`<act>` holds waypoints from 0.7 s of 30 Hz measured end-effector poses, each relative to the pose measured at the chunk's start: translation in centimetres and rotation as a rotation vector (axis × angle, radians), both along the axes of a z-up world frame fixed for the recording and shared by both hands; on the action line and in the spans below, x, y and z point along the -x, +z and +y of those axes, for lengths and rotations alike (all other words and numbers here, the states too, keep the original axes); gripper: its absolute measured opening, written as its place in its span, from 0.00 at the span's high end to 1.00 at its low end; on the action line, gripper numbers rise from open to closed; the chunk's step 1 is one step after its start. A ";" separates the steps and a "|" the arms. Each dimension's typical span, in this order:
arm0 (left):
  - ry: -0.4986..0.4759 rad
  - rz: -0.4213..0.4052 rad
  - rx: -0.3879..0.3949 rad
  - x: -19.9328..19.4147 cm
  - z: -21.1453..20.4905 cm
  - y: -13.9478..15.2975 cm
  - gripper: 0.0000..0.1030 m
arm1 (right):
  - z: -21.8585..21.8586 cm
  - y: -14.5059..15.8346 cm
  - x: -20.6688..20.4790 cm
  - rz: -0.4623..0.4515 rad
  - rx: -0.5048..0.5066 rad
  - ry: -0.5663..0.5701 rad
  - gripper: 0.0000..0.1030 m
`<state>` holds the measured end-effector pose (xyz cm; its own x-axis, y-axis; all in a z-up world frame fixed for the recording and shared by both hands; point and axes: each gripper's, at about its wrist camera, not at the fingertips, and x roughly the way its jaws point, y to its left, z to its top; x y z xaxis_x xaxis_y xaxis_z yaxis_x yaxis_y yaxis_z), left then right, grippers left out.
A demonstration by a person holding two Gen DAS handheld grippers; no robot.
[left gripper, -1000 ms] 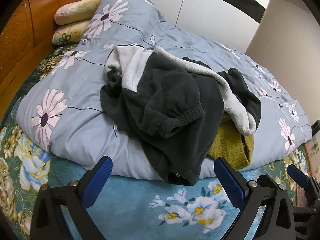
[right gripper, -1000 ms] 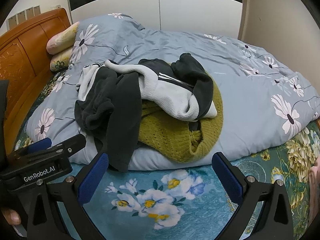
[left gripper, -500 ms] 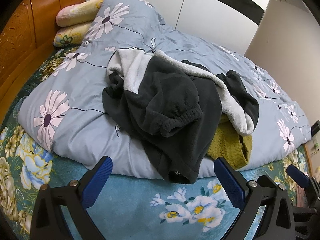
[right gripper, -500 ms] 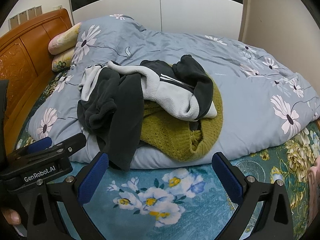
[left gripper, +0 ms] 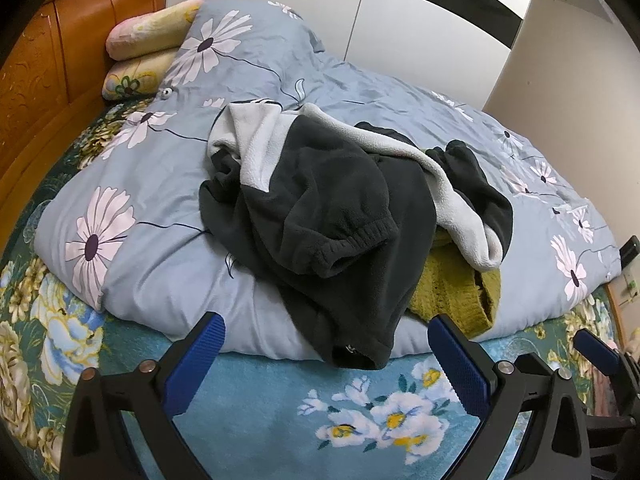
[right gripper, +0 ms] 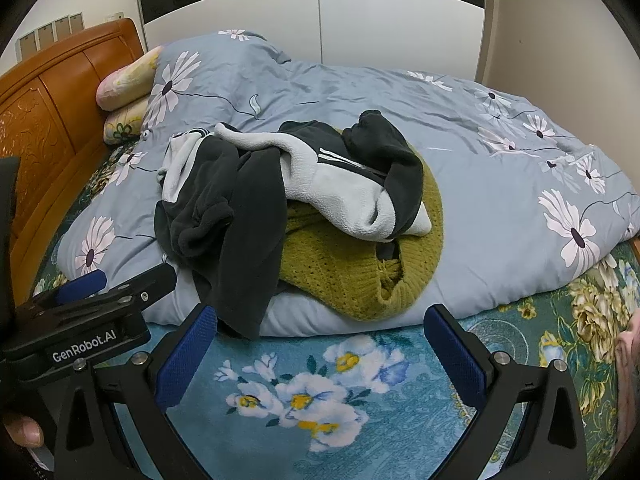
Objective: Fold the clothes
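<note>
A pile of clothes lies on the grey-blue flowered duvet (left gripper: pixel 152 248). On top is a dark grey fleece garment with pale grey lining (left gripper: pixel 336 208), also in the right wrist view (right gripper: pixel 224 208). Under it lies a mustard knit sweater (left gripper: pixel 448 292), seen better in the right wrist view (right gripper: pixel 344 268). My left gripper (left gripper: pixel 326 364) is open and empty, just in front of the fleece's hanging hem. My right gripper (right gripper: pixel 320 356) is open and empty, in front of the sweater. The left gripper's body shows in the right wrist view (right gripper: pixel 80 320).
The duvet lies on a teal flowered bedspread (right gripper: pixel 320 392). A wooden headboard (left gripper: pixel 36 64) and two pillows (left gripper: pixel 148 32) are at the left. A white wardrobe (right gripper: pixel 400 20) stands behind the bed, a beige wall (left gripper: pixel 568 60) to the right.
Both grippers have shifted slightly, so the pile sits a little further right in both views. Both stay open. The clothes have not moved.
</note>
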<state>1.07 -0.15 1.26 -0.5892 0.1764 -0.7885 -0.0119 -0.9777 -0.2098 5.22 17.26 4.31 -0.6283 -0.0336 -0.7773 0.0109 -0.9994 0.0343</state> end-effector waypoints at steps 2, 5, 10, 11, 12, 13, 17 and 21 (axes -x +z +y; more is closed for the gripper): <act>0.001 -0.001 0.001 0.1 0.0 -0.1 0.00 | 0.0 0.0 0.1 -0.001 0.001 0.001 0.00; 0.003 -0.003 0.001 0.1 0.1 -0.1 0.00 | 0.1 -0.1 0.2 -0.003 0.001 0.003 0.00; -0.001 -0.012 0.009 0.5 0.2 -0.5 0.00 | 0.2 -0.5 0.6 -0.010 0.006 0.005 0.00; -0.001 -0.014 0.012 0.6 0.3 -0.5 0.00 | 0.3 -0.7 0.6 -0.014 0.009 0.005 0.00; -0.002 -0.017 0.016 0.7 0.4 -0.7 0.00 | 0.3 -0.8 0.7 -0.016 0.011 0.005 0.00; -0.002 -0.019 0.019 0.7 0.5 -0.7 0.00 | 0.4 -0.9 0.8 -0.018 0.013 0.005 0.00; -0.008 -0.028 0.025 0.9 0.9 -1.1 0.00 | 0.9 -1.4 0.9 -0.026 0.030 0.004 0.00; -0.010 -0.038 0.034 1.0 1.3 -1.4 0.00 | 1.3 -1.8 0.8 -0.031 0.041 0.004 0.00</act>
